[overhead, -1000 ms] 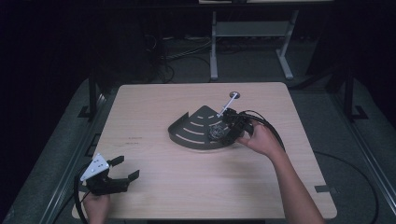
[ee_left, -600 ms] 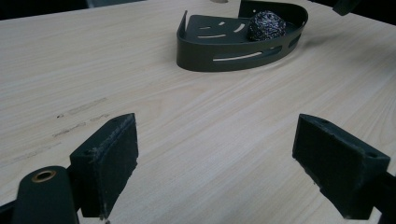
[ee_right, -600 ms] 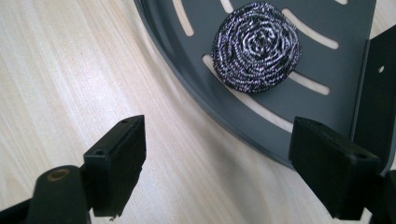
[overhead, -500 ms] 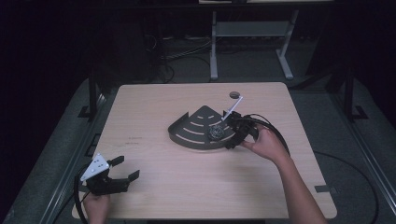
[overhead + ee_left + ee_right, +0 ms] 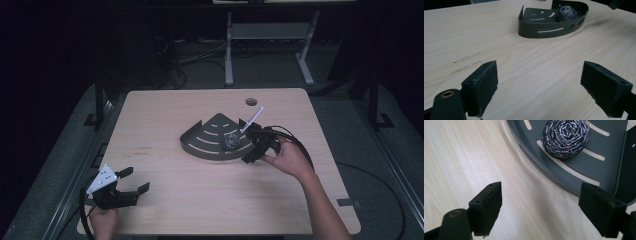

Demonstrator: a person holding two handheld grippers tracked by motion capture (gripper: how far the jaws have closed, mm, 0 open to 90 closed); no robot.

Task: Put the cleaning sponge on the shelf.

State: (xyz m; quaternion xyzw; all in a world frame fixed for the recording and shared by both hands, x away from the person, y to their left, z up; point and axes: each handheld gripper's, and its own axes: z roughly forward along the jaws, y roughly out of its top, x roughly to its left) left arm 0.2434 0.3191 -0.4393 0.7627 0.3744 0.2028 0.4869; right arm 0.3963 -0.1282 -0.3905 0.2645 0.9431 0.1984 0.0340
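Two hands low, right hand [image 5: 290, 159] beside tray [image 5: 210, 137]

I work in what looks like a lab or recording studio, dark all round. My pale wood-grain table [image 5: 200, 210] stands on grey carpet [image 5: 380, 150], with black cables [image 5: 195, 60] trailing beneath a white metal stand [image 5: 265, 45] behind.

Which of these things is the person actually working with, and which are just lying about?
Likely part of the job:
- steel scourer
- dark corner tray that it lies in
- right gripper, open, at the tray's rim

Just there:
- left gripper, open, apart over bare table
- metal stand on the floor behind
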